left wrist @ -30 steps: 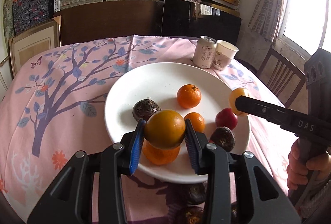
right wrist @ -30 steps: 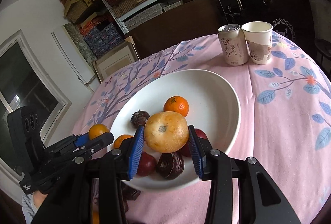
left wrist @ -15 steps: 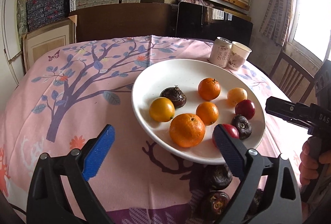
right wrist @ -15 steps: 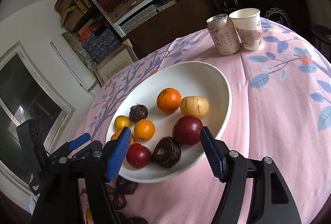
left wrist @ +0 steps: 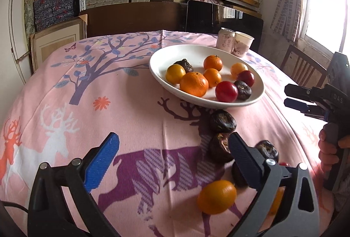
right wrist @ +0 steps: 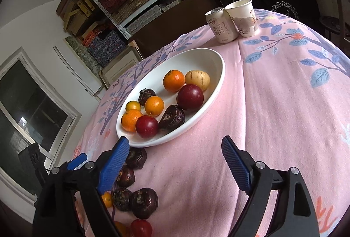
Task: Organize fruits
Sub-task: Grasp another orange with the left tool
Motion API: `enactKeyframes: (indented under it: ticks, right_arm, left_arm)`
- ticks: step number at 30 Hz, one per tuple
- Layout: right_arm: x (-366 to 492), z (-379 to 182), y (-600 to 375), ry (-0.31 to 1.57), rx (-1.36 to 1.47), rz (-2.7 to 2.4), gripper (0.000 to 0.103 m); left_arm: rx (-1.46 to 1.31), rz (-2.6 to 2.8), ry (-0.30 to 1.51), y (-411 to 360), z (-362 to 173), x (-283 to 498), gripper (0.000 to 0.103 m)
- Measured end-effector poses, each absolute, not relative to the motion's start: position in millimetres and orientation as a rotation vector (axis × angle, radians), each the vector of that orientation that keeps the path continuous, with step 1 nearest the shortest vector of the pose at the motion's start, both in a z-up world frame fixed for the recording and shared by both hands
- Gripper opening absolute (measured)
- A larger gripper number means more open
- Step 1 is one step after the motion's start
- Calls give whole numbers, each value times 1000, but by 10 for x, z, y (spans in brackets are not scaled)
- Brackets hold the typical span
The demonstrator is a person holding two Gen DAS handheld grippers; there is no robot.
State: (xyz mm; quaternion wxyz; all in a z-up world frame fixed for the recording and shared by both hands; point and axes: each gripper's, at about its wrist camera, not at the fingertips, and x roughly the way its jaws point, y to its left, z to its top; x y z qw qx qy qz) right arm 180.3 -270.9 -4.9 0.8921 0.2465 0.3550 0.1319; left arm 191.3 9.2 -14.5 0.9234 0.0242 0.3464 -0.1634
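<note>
Left tongs (left wrist: pixel 172 156), lower centre of the left wrist view: jaws opening, wide apart, nothing between them but pink cloth (left wrist: pixel 131 105) on the tabletop; an orange fruit (left wrist: pixel 216 197) lies on the cloth just beside the right pad. Right tongs (right wrist: pixel 175 162), lower centre of the right wrist view: jaws opening, apart, empty, with dark fruits (right wrist: pixel 140 199) on the cloth at lower left. White plate (right wrist: pixel 216 83), mid-frame, holds nine fruits, among them a pale striped one (right wrist: pixel 197 80) at its upper right; can (right wrist: pixel 219 24) and paper cup (right wrist: pixel 242 17) stand touching beyond it.
</note>
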Motion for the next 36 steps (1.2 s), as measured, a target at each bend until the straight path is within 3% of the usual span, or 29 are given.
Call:
enactKeyframes:
  ticks: [7,18,25,36]
  right_arm:
    - [1726,-69,-2719,734,500,262,87]
    - [1735,-95,-2720,753,498,252,88]
    - [1721,-74,-2696,742,492,265,88]
    - [1716,-65,-2636,743,455,272,88]
  left_arm:
    - [50,-421,731,123,-179,1576,98]
    - [113,-373,908,21,-445,1776,99]
    - [-52,-201,806,536,-301,1817,99]
    - [75,-302,841,214,-358,1821,95]
